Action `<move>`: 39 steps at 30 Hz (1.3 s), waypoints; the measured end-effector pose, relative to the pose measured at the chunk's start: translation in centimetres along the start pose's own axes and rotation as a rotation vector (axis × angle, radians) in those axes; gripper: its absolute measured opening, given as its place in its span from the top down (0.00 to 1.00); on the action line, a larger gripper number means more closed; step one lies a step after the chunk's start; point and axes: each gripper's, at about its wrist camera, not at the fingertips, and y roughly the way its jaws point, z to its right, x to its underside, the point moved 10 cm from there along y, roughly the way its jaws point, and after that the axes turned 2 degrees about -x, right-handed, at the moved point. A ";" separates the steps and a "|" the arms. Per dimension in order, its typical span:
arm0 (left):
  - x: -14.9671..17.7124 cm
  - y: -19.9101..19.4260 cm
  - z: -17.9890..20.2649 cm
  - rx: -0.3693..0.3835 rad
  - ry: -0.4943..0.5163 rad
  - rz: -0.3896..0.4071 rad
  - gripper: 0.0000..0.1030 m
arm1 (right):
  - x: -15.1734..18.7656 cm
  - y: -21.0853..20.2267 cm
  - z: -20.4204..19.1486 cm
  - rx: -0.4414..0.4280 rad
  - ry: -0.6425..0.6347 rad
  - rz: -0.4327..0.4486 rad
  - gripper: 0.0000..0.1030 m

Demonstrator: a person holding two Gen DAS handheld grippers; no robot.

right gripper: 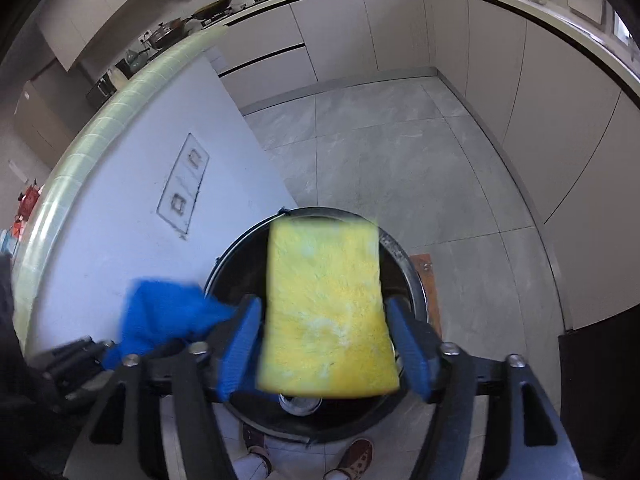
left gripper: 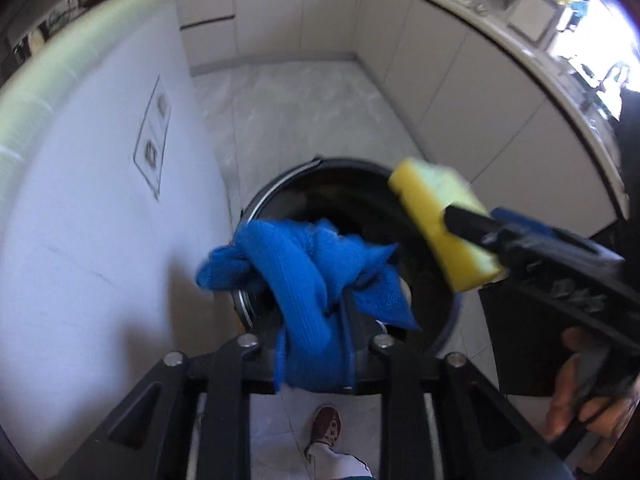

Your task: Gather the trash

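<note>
A round black trash bin (left gripper: 280, 192) (right gripper: 400, 256) stands open on the floor below both grippers. A crumpled blue cloth (left gripper: 296, 264) (right gripper: 168, 312) is bunched over my left gripper (left gripper: 316, 320) above the bin's near rim; it covers the fingers, so their stance is hidden. A yellow sponge (left gripper: 440, 224) (right gripper: 324, 340) hangs over the bin's mouth between the blue pads (right gripper: 240, 340) of my right gripper (right gripper: 324, 304). Narrow gaps show on both sides of the sponge, so the pads do not press on it.
A white island wall with a socket panel (left gripper: 152, 140) (right gripper: 184, 184) rises left of the bin. Pale cabinets curve round the back and right. A dark box (left gripper: 520, 340) (right gripper: 600, 380) stands at the right. A person's shoes (left gripper: 326, 428) (right gripper: 356, 456) are close under the bin.
</note>
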 end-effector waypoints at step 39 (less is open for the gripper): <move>22.7 -37.8 -11.6 -0.178 -0.164 0.471 0.04 | 23.5 -33.7 -27.0 0.033 -0.092 0.268 0.17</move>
